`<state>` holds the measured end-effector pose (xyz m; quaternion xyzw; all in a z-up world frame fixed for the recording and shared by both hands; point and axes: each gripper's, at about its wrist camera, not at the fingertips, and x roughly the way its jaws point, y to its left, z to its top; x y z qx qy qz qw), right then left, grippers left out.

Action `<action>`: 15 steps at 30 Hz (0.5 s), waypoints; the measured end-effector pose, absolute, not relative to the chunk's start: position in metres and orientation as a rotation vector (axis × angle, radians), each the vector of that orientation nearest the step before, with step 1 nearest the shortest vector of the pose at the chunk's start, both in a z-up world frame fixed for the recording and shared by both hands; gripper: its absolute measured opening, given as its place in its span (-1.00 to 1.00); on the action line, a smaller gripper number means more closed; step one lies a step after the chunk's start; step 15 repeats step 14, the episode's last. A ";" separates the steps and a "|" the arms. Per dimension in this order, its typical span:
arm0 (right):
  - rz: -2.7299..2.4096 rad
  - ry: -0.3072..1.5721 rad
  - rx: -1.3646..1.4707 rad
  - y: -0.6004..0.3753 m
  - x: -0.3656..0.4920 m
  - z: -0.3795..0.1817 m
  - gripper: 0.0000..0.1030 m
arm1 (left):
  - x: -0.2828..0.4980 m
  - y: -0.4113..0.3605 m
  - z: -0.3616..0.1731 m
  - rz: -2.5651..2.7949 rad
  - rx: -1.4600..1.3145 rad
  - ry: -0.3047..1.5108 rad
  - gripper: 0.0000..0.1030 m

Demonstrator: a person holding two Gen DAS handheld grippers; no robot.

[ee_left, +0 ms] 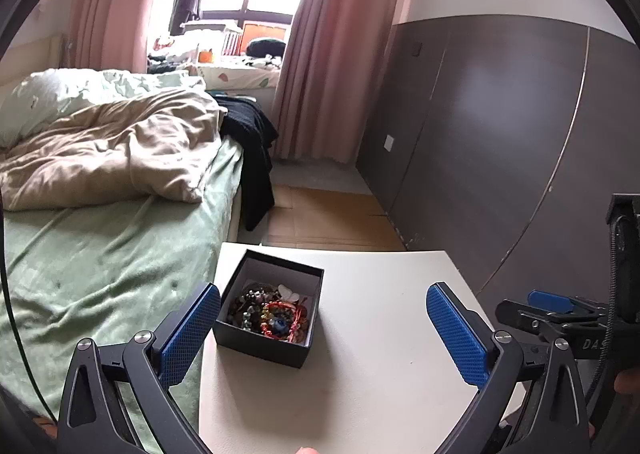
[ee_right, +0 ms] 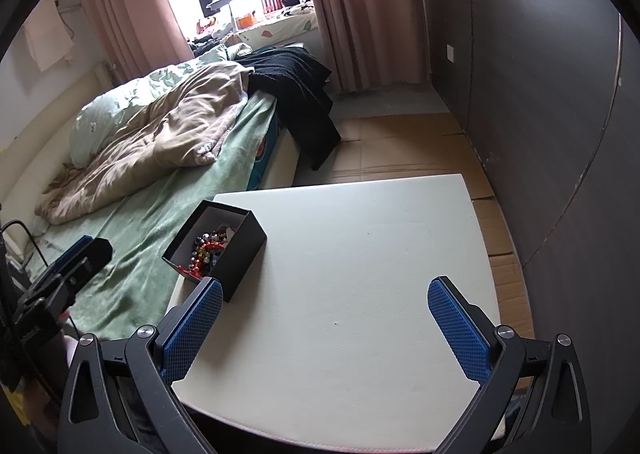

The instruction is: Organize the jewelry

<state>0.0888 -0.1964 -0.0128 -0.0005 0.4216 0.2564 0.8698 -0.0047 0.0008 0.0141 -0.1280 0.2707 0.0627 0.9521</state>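
Bedroom daylight falls across one white square tabletop (ee_right: pixel 360 254) beside a bed with a green sheet (ee_left: pixel 100 254). On it I count one open black cardboard box (ee_left: pixel 269 338), sitting at the table's left edge and holding a tangle of beaded bracelets (ee_left: pixel 272 312), red and mixed colours, too jumbled to count. Two grippers are in my feeds. My left gripper (ee_left: pixel 323 328) hangs spread wide, empty, with the box just beside its left finger, between the pads. My right gripper (ee_right: pixel 326 326) is likewise released and holds nothing; the box lies ahead of its left fingertip, near it.
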 end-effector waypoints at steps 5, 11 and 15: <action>0.536 0.885 0.000 -0.196 0.091 -0.013 1.00 | -0.001 -0.007 0.012 0.148 -0.220 0.571 0.99; 0.526 0.897 -0.001 -0.196 0.090 -0.016 1.00 | 0.003 -0.012 0.008 0.131 -0.195 0.581 0.99; 0.522 0.899 -0.002 -0.197 0.090 -0.017 1.00 | 0.008 -0.013 0.004 0.129 -0.198 0.596 0.99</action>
